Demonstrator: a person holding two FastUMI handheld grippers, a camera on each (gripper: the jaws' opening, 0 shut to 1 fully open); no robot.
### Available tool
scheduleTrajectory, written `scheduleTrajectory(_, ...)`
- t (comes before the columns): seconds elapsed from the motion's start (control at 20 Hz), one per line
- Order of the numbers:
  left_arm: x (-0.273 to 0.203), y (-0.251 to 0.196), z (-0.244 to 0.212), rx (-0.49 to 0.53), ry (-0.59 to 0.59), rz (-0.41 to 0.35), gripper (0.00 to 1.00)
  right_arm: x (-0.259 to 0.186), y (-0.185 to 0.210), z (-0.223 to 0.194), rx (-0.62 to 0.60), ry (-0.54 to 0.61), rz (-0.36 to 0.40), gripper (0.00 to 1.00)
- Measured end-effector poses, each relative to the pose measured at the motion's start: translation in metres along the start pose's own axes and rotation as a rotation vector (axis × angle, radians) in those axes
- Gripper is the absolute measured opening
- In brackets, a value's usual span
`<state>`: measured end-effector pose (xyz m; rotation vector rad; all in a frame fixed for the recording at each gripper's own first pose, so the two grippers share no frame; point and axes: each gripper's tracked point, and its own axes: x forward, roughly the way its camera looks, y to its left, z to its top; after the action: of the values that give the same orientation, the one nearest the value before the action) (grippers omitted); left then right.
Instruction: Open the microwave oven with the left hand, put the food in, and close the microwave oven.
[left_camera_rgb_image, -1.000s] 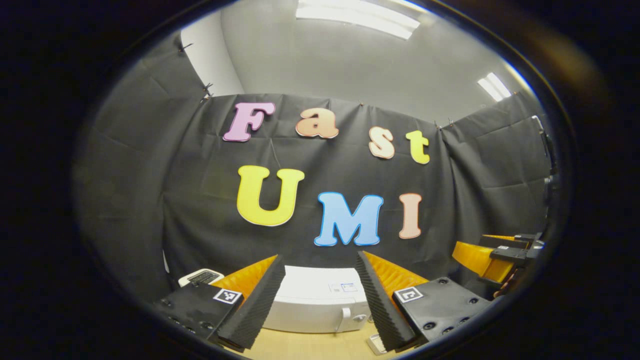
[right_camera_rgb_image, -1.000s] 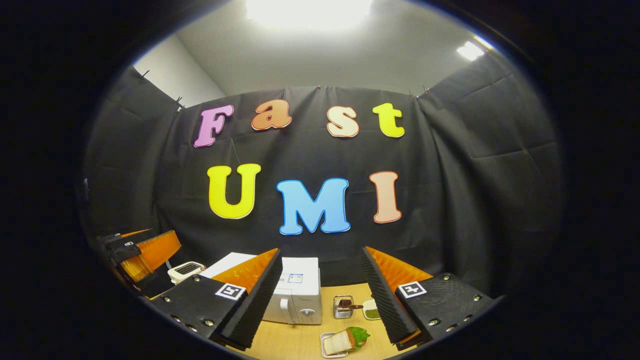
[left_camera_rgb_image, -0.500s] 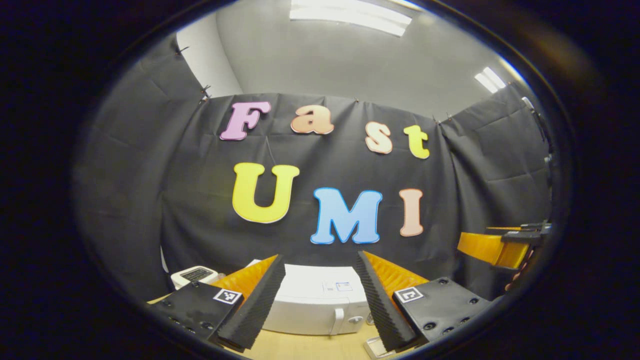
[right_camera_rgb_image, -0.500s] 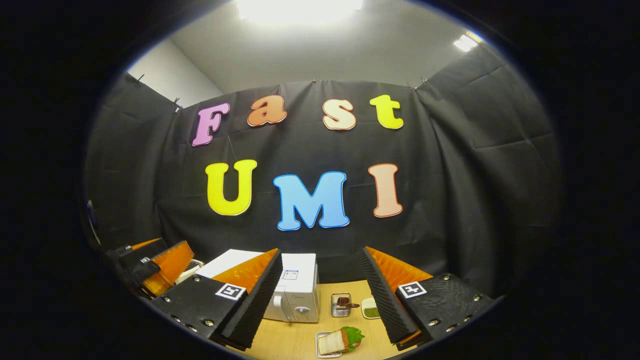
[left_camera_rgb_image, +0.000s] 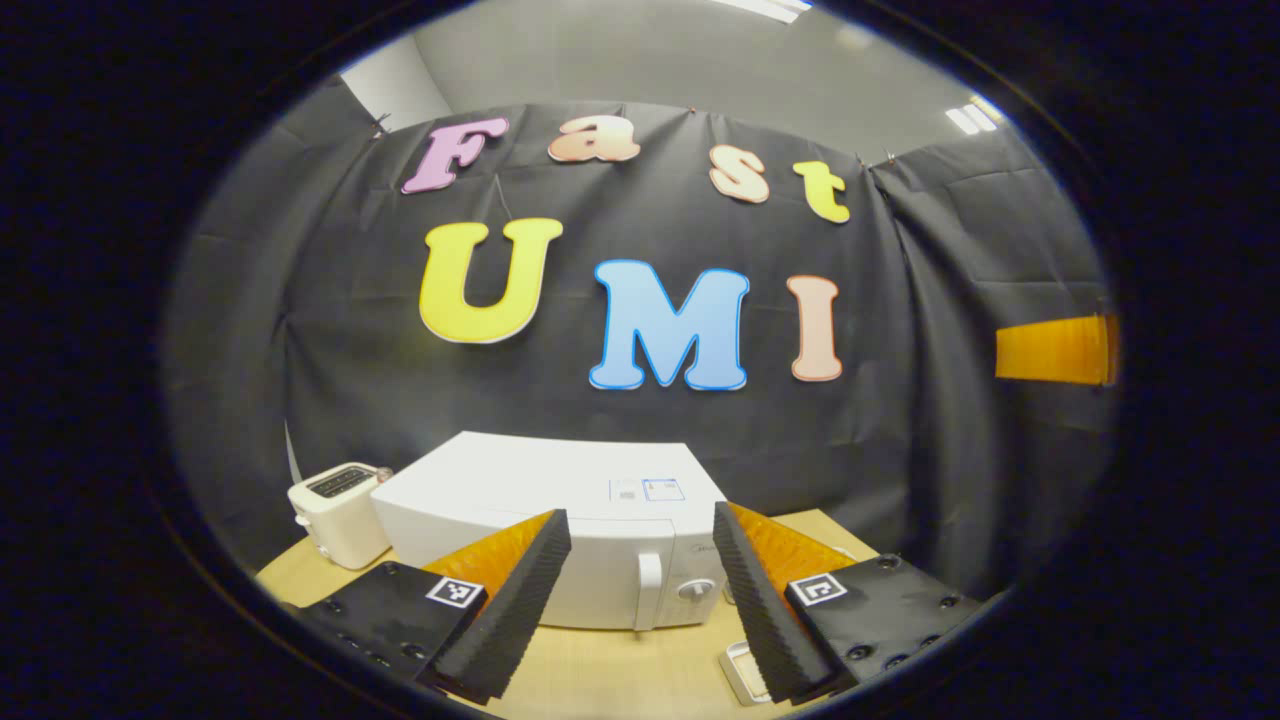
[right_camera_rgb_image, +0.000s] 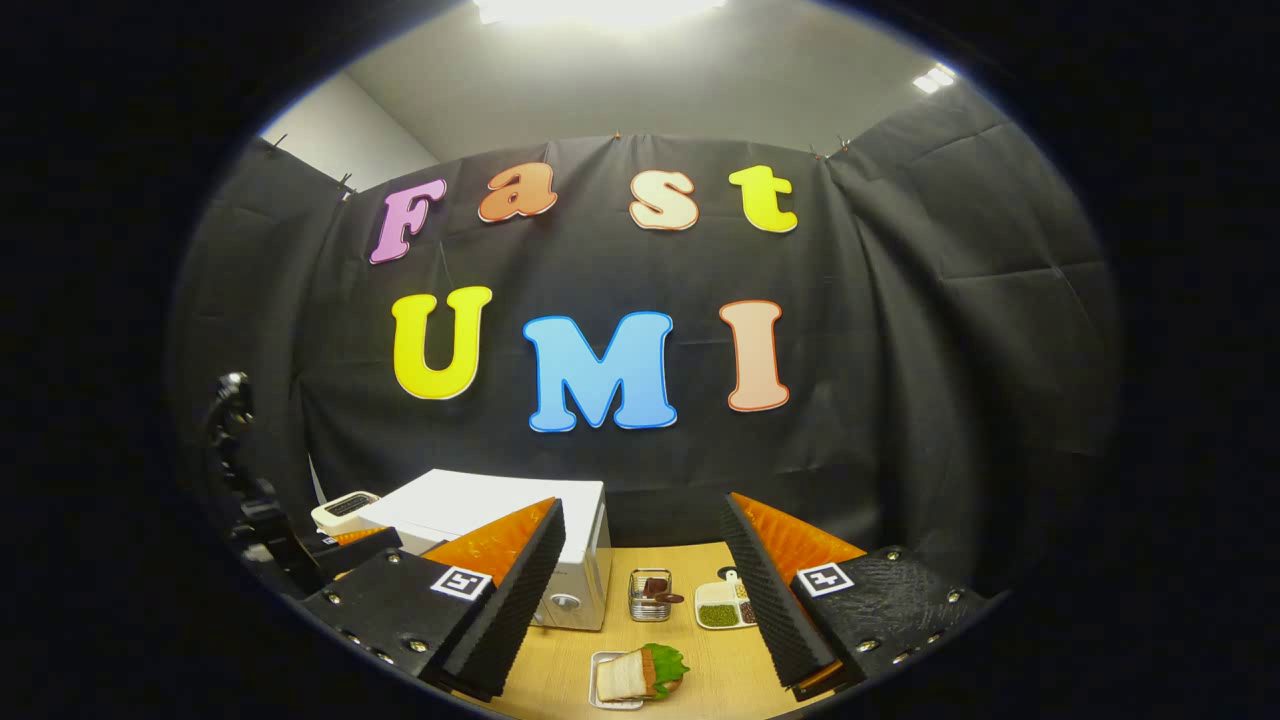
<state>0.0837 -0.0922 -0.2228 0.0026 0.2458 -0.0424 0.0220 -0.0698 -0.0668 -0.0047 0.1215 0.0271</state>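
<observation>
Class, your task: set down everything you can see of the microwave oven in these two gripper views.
The microwave oven is a white box with a smooth, glossy-looking casing, standing upright on the wooden table. Its door is shut; a vertical white handle and a round knob sit at the front's right side, with a small sticker on top. A toaster stands beside it. Neither gripper touches it.

No legible text; microwave (left_camera_rgb_image: 560, 500) label blurred.

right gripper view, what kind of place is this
Likely a staged kitchen counter in a recording booth: a white box-shaped microwave oven, a cream toaster and a sandwich with lettuce on a wooden table.
</observation>
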Motion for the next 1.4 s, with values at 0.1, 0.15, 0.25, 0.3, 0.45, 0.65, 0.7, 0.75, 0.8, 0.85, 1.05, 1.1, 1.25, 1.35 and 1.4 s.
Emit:
scheduleTrajectory(0.1, 0.019, -0.004, -0.028, 0.020, 0.040, 0.005, 0.93, 0.004, -0.009, -0.004, -0.009, 0.009, -0.004, 0.95)
scheduleTrajectory(0.15, 0.030, -0.005, -0.041, 0.027, 0.065, 0.007, 0.92, 0.007, -0.014, -0.005, -0.016, 0.013, -0.009, 0.95)
scheduleTrajectory(0.25, 0.046, -0.004, -0.064, 0.038, 0.106, 0.019, 0.94, 0.011, -0.022, -0.010, -0.024, 0.022, -0.013, 0.95)
scheduleTrajectory(0.3, 0.054, -0.003, -0.076, 0.037, 0.127, 0.025, 0.95, 0.015, -0.026, -0.013, -0.024, 0.029, -0.017, 0.95)
scheduleTrajectory(0.45, 0.077, -0.001, -0.104, 0.028, 0.184, 0.042, 0.96, 0.022, -0.037, -0.022, -0.021, 0.055, -0.031, 0.95)
scheduleTrajectory(0.65, 0.103, -0.001, -0.133, 0.022, 0.238, 0.055, 0.95, 0.031, -0.047, -0.035, -0.026, 0.088, -0.040, 0.95)
scheduleTrajectory(0.7, 0.107, 0.000, -0.135, 0.024, 0.245, 0.059, 0.93, 0.033, -0.049, -0.038, -0.028, 0.094, -0.040, 0.95)
scheduleTrajectory(0.75, 0.111, 0.004, -0.139, 0.032, 0.246, 0.066, 0.90, 0.035, -0.051, -0.039, -0.031, 0.099, -0.041, 0.95)
scheduleTrajectory(0.8, 0.115, 0.004, -0.142, 0.026, 0.253, 0.064, 0.87, 0.038, -0.052, -0.040, -0.035, 0.101, -0.041, 0.95)
scheduleTrajectory(0.85, 0.117, 0.004, -0.146, 0.014, 0.262, 0.066, 0.82, 0.039, -0.053, -0.040, -0.037, 0.101, -0.043, 0.95)
scheduleTrajectory(1.05, 0.120, -0.006, -0.151, 0.078, 0.273, 0.042, 0.36, 0.041, -0.049, -0.039, -0.031, 0.098, -0.037, 0.95)
scheduleTrajectory(1.1, 0.121, -0.007, -0.149, 0.074, 0.271, 0.041, 0.35, 0.040, -0.046, -0.041, -0.028, 0.099, -0.032, 0.95)
scheduleTrajectory(1.25, 0.120, -0.007, -0.150, 0.034, 0.288, 0.009, 0.28, 0.036, -0.042, -0.043, -0.026, 0.101, -0.025, 0.95)
scheduleTrajectory(1.35, 0.121, -0.007, -0.152, 0.074, 0.300, 0.001, 0.22, 0.033, -0.038, -0.045, -0.022, 0.110, -0.020, 0.95)
scheduleTrajectory(1.4, 0.119, -0.008, -0.150, 0.069, 0.310, 0.002, 0.22, 0.032, -0.037, -0.044, -0.019, 0.111, -0.018, 0.95)
